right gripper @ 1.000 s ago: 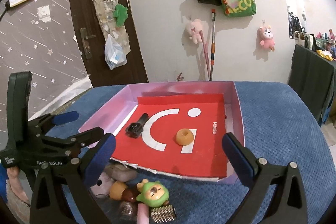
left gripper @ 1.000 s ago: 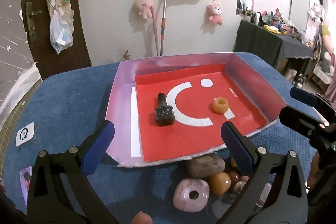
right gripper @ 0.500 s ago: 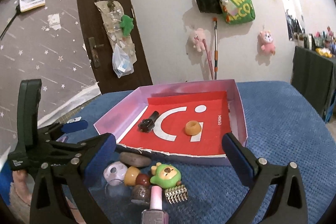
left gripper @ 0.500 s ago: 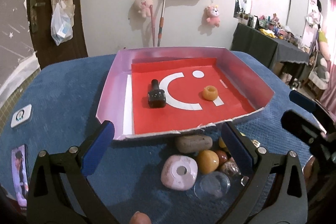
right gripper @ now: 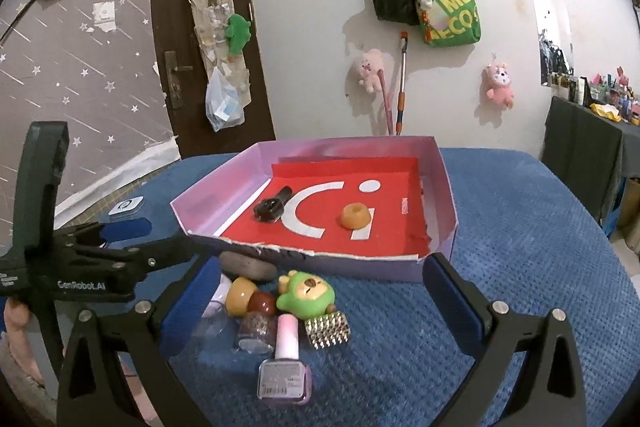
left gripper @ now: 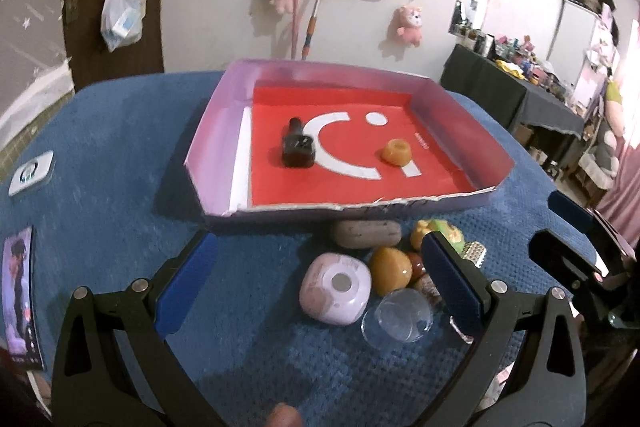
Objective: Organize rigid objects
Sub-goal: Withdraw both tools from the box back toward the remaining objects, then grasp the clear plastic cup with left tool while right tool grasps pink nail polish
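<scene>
A pink-walled box [left gripper: 208,143] with a red floor sits on the blue table; it also shows in the right wrist view [right gripper: 446,195]. Inside lie a black bottle [left gripper: 297,147] and an orange ring [left gripper: 395,151]. A pile of small objects lies in front of the box: a pink square case [left gripper: 335,287], a grey stone [left gripper: 367,233], an amber ball [left gripper: 390,270], a clear dome [left gripper: 397,319], a green bear toy [right gripper: 307,294], a studded block [right gripper: 328,329] and a nail polish bottle [right gripper: 285,367]. My left gripper [left gripper: 320,283] is open above the pile. My right gripper [right gripper: 316,303] is open above it too.
A white tag [left gripper: 31,173] and a photo card [left gripper: 20,291] lie on the blue cloth at the left. The wall behind holds plush toys and bags. A dark dresser [left gripper: 516,95] stands to the right.
Both grippers have drawn back from the box toward the near table edge, so the pile in front of the box now shows fully between the fingers. Both stay open.
</scene>
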Available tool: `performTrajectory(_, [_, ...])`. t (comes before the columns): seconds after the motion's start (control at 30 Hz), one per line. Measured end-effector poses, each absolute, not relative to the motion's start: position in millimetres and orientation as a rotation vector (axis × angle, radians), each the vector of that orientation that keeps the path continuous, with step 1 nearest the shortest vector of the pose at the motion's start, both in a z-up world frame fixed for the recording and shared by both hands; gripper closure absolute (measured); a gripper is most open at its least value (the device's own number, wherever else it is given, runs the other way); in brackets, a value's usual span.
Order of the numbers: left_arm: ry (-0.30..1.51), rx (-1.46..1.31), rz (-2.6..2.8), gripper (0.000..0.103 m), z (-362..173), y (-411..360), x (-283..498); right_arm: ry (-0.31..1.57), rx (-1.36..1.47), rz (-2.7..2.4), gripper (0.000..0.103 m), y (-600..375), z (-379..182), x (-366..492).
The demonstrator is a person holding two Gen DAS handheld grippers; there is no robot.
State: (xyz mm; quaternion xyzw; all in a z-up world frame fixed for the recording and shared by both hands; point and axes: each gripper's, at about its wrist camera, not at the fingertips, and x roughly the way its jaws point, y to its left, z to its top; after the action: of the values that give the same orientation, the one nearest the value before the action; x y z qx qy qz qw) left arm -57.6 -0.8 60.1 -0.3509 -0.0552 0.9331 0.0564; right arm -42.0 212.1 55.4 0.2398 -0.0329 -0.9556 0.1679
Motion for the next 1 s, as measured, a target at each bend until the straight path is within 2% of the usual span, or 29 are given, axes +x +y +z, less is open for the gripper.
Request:
performTrajectory(0.17, [-0.212, -1.116, 2.841, 0.0, 50, -9, -56, -0.073, 0.705, -2.717, 0.0, 213, 52, -38])
performTrajectory(1.0, [-0.186, -1.131, 2.735, 0.001, 36, 9, -28, 0.002, 0.848, -2.648, 0.0, 199, 17, -12])
